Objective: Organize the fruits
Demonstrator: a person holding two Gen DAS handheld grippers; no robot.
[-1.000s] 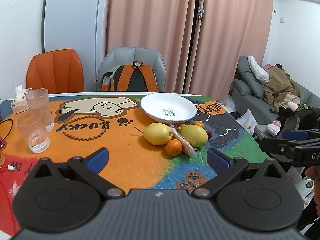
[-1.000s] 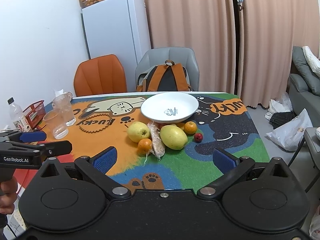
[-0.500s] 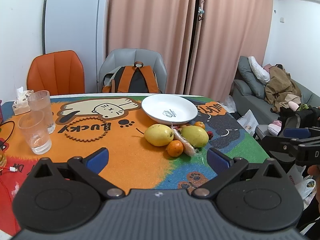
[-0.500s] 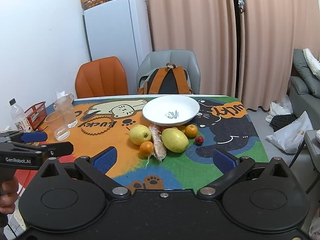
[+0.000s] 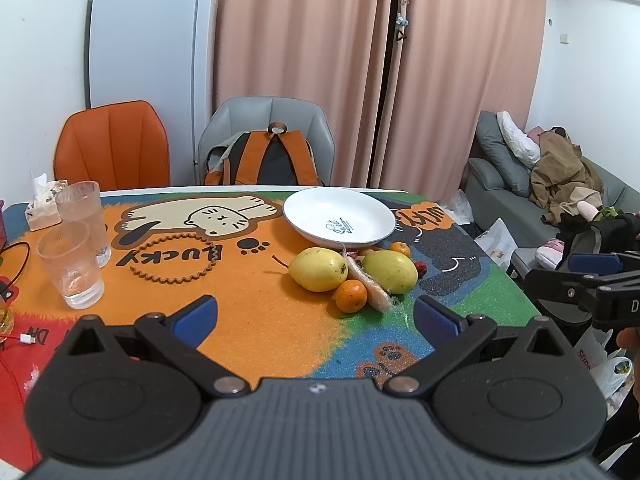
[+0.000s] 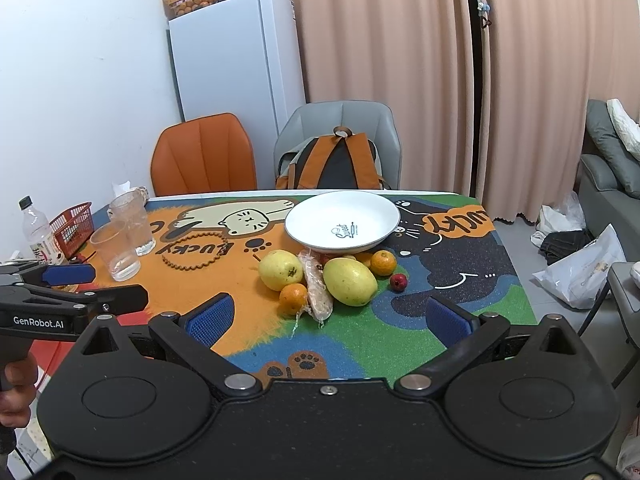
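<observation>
A white plate (image 5: 316, 216) (image 6: 320, 216) sits empty on the table mat. In front of it lie two yellow-green mangoes (image 5: 318, 269) (image 6: 350, 281), a left one (image 6: 280, 270) and a right one (image 5: 390, 271), two small oranges (image 5: 351, 296) (image 6: 383, 263), a small red fruit (image 6: 398, 282) and a wrapped sausage-like item (image 6: 316, 288). My left gripper (image 5: 316, 320) is open and empty, short of the fruit. My right gripper (image 6: 330, 320) is open and empty, also short of the fruit.
Two clear glasses (image 5: 72, 268) (image 6: 120, 240) stand at the left of the mat. A tissue pack (image 5: 40, 204), a red basket (image 6: 74, 228) and a bottle (image 6: 36, 228) are at the far left. Two chairs (image 5: 112, 144) and a backpack (image 5: 268, 160) stand behind the table.
Both grippers have drawn back and risen slightly, so the table sits a little lower in view. The fruit and plate have not moved.
</observation>
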